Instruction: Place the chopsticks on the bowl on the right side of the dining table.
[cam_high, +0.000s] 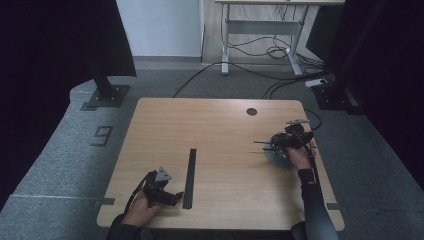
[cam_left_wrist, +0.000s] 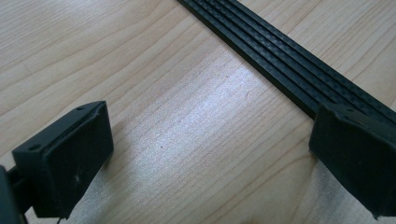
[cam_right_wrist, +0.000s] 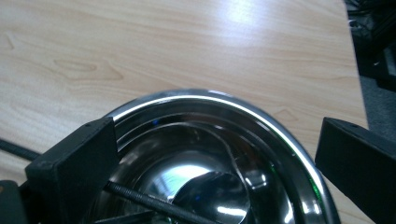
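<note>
A long black ribbed strip (cam_high: 190, 176) lies lengthwise on the wooden table (cam_high: 220, 125). My left gripper (cam_high: 175, 198) sits low beside the strip's near end. In the left gripper view it (cam_left_wrist: 215, 114) is open over bare wood, and the strip (cam_left_wrist: 280, 60) runs under its right jaw. My right gripper (cam_high: 276, 146) hovers over a shiny steel bowl (cam_high: 276, 155) at the table's right edge. Seen in the right gripper view, it (cam_right_wrist: 217, 128) is open with one jaw on each side of the bowl (cam_right_wrist: 187, 99). A spoon (cam_right_wrist: 215, 196) and a thin black rod (cam_right_wrist: 140, 198) lie in the bowl.
Thin rods (cam_high: 261, 143) stick out leftward from the bowl. A round cable hole (cam_high: 251, 111) sits near the table's far edge. Beyond it are a desk frame (cam_high: 260, 30) and floor cables (cam_high: 270, 52); dark stands (cam_high: 105, 90) flank the table.
</note>
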